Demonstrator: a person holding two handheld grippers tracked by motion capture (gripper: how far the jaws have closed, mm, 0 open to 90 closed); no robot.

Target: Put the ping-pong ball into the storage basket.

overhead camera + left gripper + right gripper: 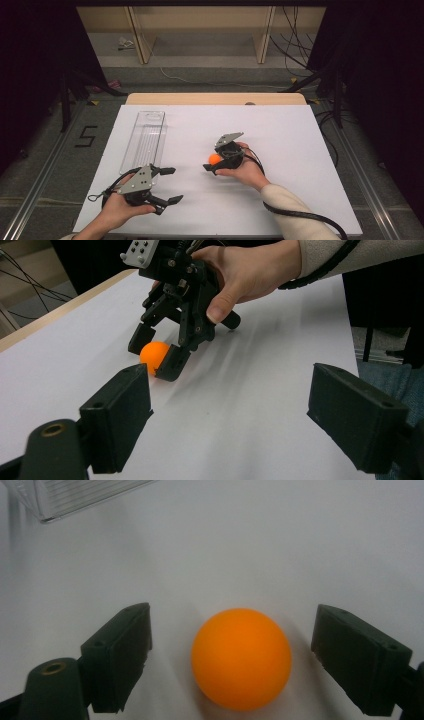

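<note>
Right tongs (235,655) sit spread around the small orange plastic ball (241,658), not pinching yet, left tongs (162,187) idle and spread, so next I'd squeeze gently.

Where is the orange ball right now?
The ball lies on the white table, near its middle, between the open jaws of the right gripper, right of the clear tray.

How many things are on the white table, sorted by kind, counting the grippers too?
Orange ball: 1
Clear plastic tray: 1
Grippers: 2, the left gripper and the right gripper
Total: 4
</note>
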